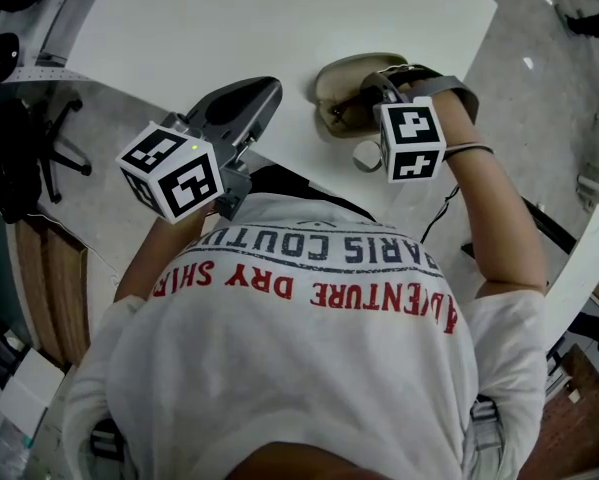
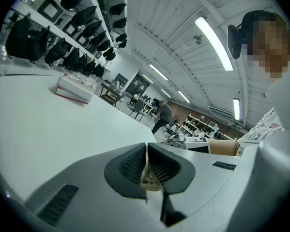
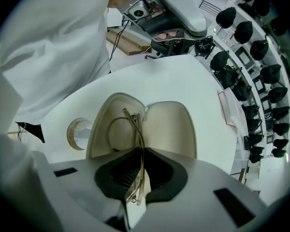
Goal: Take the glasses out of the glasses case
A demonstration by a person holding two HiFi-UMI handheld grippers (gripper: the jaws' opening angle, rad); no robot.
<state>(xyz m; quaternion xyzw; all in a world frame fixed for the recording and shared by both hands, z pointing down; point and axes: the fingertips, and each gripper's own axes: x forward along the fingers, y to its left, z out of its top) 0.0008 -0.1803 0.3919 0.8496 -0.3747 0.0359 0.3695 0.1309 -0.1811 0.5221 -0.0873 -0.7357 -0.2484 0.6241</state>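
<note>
Looking down, we see our right gripper (image 1: 374,93) dip into the open glasses case (image 1: 337,98) on the table (image 1: 279,18). Our left gripper (image 2: 147,166), off to the left, is squeezed closed. Close up, the right one pinches the glasses (image 3: 135,141) inside the case; we should lift gently.

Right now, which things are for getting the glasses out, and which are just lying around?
For the job:
- thin gold wire-framed glasses, pinched in the right gripper
- open beige clamshell glasses case, holding them

Just lying about:
- pale round tape roll, beside the case
- flat white box with a red edge, farther off
- left gripper, shut, away from the case
</note>
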